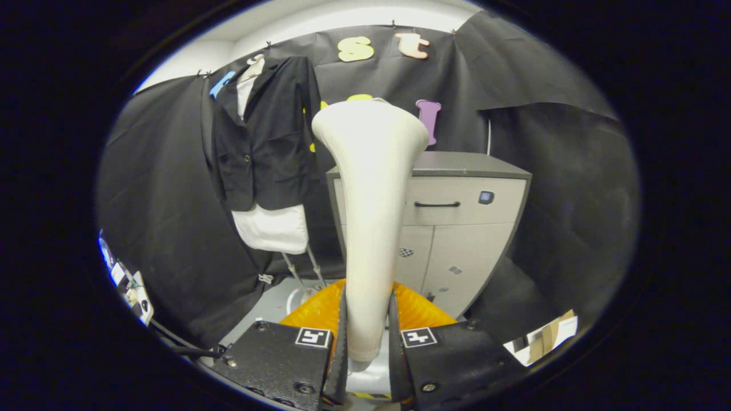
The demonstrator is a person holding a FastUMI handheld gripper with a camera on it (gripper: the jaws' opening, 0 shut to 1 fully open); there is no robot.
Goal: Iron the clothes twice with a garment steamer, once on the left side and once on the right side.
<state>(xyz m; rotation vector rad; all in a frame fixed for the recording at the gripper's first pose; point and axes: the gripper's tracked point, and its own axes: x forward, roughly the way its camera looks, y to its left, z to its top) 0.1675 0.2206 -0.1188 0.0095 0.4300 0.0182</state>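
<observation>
A cream-white garment steamer point(371, 211) stands upright between my fingers, its handle clamped low down and its wide head rising ahead of me. My gripper point(368, 337) is shut on that handle, both fingers pressing its sides. Beyond and to the left of the steamer, a black jacket point(265, 134) over a white shirt hangs on a form against the black cloth wall. The shirt's white hem point(274, 228) shows under the jacket. The steamer head is well short of the garment and to its right.
A grey cabinet point(462, 217) with a drawer handle and two doors stands behind the steamer, right of the jacket. An orange base point(417, 311) lies just under the fingers. Thin stand legs point(302, 265) drop below the shirt. Cardboard point(548, 337) lies low at the right, cables low at the left.
</observation>
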